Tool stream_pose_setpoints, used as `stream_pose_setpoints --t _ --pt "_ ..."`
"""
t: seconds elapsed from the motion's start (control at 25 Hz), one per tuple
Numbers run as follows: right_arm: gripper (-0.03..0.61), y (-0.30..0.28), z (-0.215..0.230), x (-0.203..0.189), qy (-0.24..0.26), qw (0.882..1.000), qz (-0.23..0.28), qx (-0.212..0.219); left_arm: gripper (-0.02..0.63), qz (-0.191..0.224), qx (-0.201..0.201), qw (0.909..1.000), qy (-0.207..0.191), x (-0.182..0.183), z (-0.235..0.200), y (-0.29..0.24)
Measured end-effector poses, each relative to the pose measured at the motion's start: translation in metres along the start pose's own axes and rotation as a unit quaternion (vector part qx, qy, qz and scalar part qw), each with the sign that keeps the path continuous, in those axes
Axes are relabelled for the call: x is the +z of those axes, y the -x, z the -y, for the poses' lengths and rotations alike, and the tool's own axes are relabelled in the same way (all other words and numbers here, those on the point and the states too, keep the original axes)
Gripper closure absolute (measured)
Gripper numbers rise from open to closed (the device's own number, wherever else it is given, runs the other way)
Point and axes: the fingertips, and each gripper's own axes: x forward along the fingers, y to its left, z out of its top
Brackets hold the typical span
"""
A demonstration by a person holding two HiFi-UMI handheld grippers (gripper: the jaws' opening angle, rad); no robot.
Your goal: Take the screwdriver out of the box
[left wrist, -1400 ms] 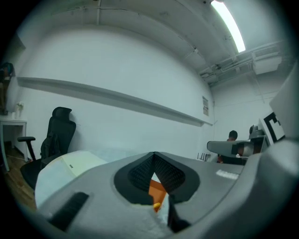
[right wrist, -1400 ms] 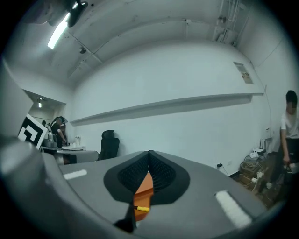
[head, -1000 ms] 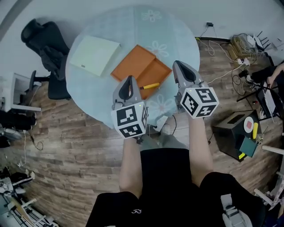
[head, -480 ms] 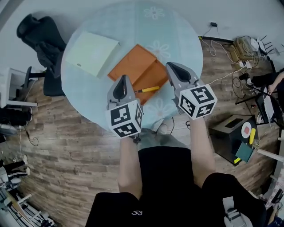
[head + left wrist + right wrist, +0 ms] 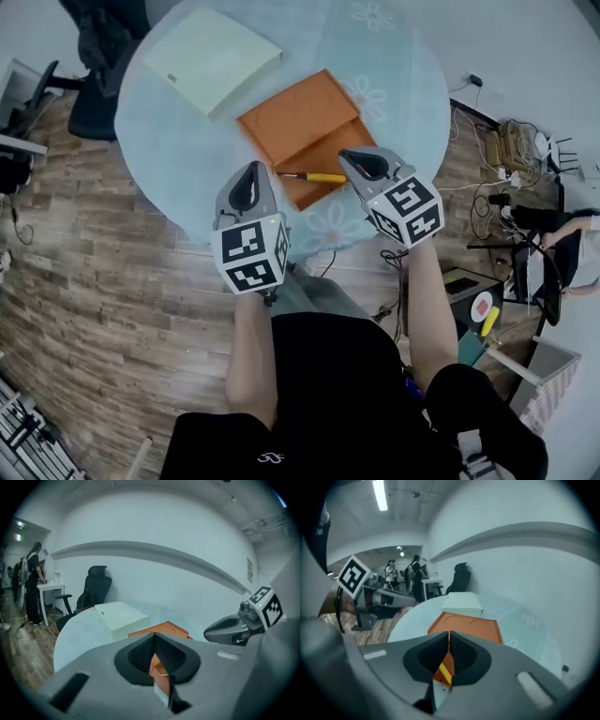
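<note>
Head view: the screwdriver point(image 5: 317, 176) lies in the open box point(image 5: 300, 122), between the two grippers. Left gripper point(image 5: 251, 171) jaws are pressed together and empty. Right gripper point(image 5: 349, 157) jaws, also empty, are just parting, probably to take the handle.

Left gripper point(image 5: 154, 636) jaws together; orange box point(image 5: 171, 629) beyond, beside white box point(image 5: 123, 617).

This looks like a shared office or lab workroom. The head view shows an office chair point(image 5: 98, 47) at upper left by a round table point(image 5: 159, 159), a wood-look floor point(image 5: 94, 281), and tangled cables point(image 5: 511, 150) at right. At the left gripper view's far left, a person point(image 5: 33, 588) stands at a white desk point(image 5: 49, 588). A tube light point(image 5: 380, 494) runs across the top of the right gripper view.
</note>
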Motion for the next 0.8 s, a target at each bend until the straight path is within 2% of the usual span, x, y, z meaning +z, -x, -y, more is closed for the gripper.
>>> stream_pose_setpoints --t 0.12,0.28,0.56,0.8 --pt "0.527 -0.028 -0.018 -0.023 0.070 0.993 -0.076 0.051 0.611 -0.012 0.007 0.9997 0.018 -0.016 -0.014 -0.001" --pt "0.488 -0.060 -0.028 -0.052 0.130 0.974 -0.158 0.098 0.612 -0.019 0.014 0.9989 0.040 -0.029 -0.027 -0.002" --pt "0.449 -0.097 -0.027 -0.102 0.218 0.917 -0.300 0.147 0.612 -0.035 0.034 0.9966 0.067 -0.048 -0.057 -0.004" --pt "0.447 -0.109 -0.035 -0.128 0.256 0.875 -0.368 0.182 0.612 -0.042 0.055 0.9941 0.084 -0.057 -0.081 -0.004"
